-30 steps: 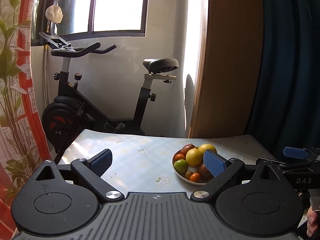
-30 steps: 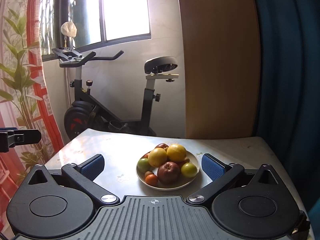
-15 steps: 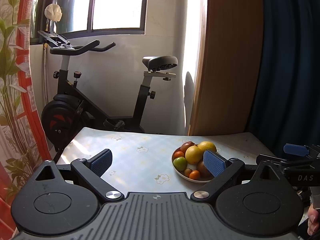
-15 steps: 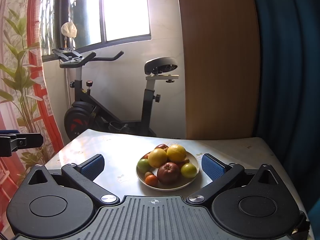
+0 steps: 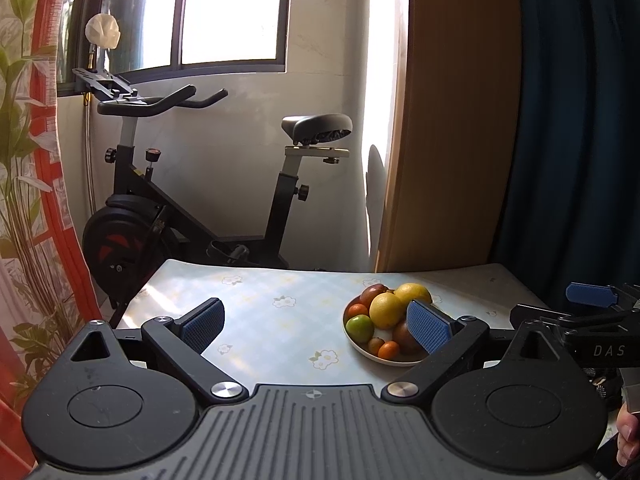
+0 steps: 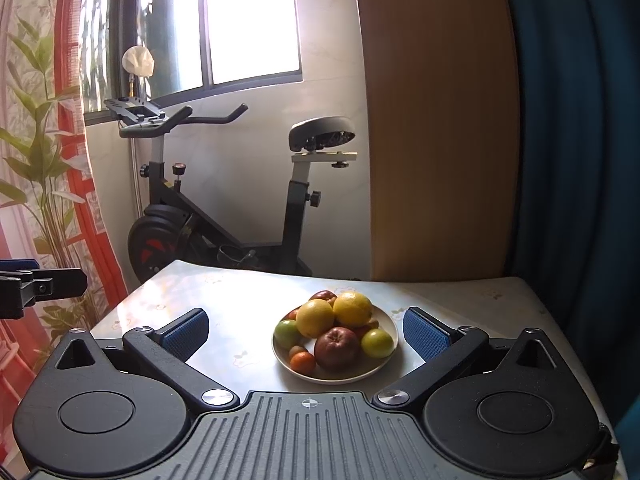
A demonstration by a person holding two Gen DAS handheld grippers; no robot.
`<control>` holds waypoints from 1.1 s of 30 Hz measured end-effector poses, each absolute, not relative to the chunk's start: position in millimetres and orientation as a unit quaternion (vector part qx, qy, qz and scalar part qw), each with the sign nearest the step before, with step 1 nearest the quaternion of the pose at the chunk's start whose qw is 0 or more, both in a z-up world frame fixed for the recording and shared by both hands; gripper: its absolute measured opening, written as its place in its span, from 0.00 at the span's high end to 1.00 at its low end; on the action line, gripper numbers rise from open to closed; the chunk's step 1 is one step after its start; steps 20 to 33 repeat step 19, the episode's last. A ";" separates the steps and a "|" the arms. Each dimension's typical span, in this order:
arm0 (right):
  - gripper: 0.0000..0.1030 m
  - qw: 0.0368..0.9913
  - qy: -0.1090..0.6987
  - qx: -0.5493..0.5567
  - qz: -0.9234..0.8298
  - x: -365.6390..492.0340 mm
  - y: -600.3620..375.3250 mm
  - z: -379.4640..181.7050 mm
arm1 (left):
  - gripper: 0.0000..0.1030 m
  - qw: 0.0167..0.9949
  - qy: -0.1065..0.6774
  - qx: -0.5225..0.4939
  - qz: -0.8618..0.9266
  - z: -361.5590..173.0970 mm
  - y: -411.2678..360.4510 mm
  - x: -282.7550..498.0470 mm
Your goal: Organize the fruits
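Two grippers, both with jaws spread wide and empty, face the plate (image 6: pixel 386 364) of fruit on the table (image 6: pixel 240 300): the pile sits centred ahead of the right gripper (image 6: pixel 306 334) but off to the right of the left gripper (image 5: pixel 316 328), so the right is probably better placed.
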State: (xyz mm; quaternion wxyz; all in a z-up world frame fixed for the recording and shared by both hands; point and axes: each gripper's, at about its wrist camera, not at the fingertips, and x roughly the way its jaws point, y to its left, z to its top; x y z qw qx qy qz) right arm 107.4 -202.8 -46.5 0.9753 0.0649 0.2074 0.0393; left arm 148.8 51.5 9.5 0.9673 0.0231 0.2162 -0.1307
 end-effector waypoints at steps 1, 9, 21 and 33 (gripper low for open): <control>0.00 0.975 0.207 0.065 0.040 107.2 -202.8 -45.8 | 0.04 0.967 0.216 0.023 -0.131 9.5 51.5 148.5; 0.00 0.976 0.202 0.064 0.039 104.7 -202.8 -43.9 | 0.04 0.968 0.211 0.021 -0.133 11.3 54.4 147.5; 0.00 0.977 0.201 0.064 0.037 104.7 -202.6 -43.4 | 0.04 0.970 0.202 0.021 -0.137 11.7 54.0 143.8; 0.00 0.977 0.201 0.064 0.037 104.7 -202.6 -43.4 | 0.04 0.970 0.202 0.021 -0.137 11.7 54.0 143.8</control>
